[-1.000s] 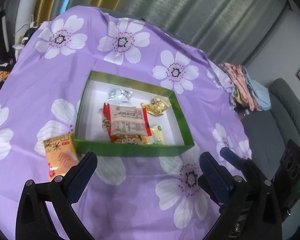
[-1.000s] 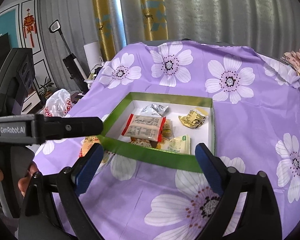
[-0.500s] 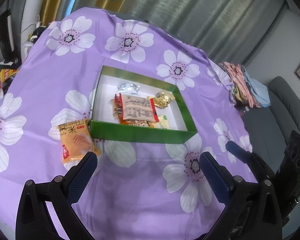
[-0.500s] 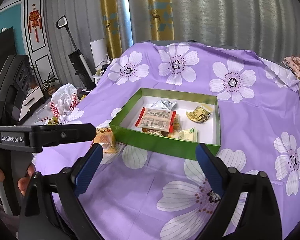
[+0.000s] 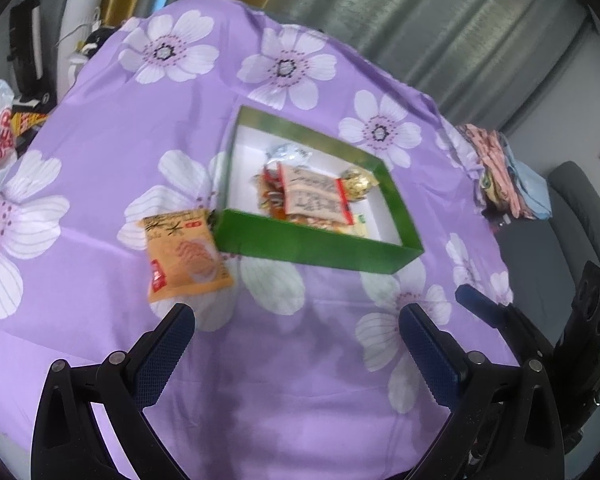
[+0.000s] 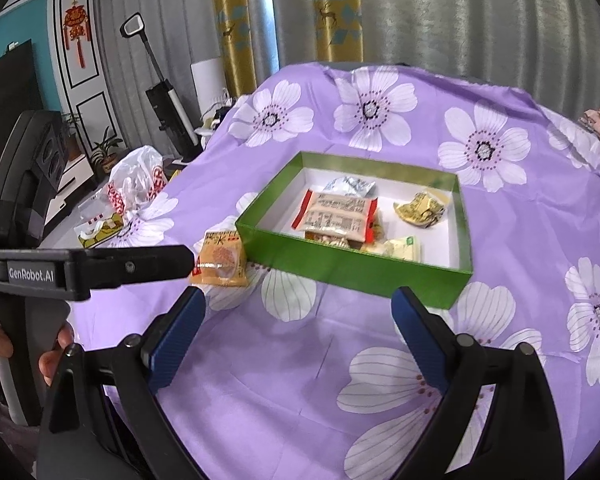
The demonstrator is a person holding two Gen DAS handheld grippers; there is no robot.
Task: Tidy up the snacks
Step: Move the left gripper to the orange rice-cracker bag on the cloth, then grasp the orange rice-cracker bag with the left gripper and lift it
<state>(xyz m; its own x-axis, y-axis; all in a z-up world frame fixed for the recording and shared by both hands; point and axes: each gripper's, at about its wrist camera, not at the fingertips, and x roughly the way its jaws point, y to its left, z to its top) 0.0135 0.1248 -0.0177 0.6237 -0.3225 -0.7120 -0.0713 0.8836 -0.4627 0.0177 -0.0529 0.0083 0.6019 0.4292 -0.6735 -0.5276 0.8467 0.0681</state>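
left gripper (image 5: 296,332): spread, holding nothing | orange crinkly snack packet (image 5: 183,255): on purple flowered tablecloth (image 5: 100,160), touching green cardboard box (image 5: 316,245)'s left corner | box: wrappers heaped, lower ones hidden, print blurred | right gripper (image 6: 296,316): spread, holding nothing

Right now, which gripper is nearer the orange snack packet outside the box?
Left. The left gripper hovers open just short of the orange snack packet, which lies off its left finger. The right gripper, also open, sits farther right, facing the green box.

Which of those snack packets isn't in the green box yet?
The orange packet, lying on the purple cloth against the green box's outer corner; the others lie inside.
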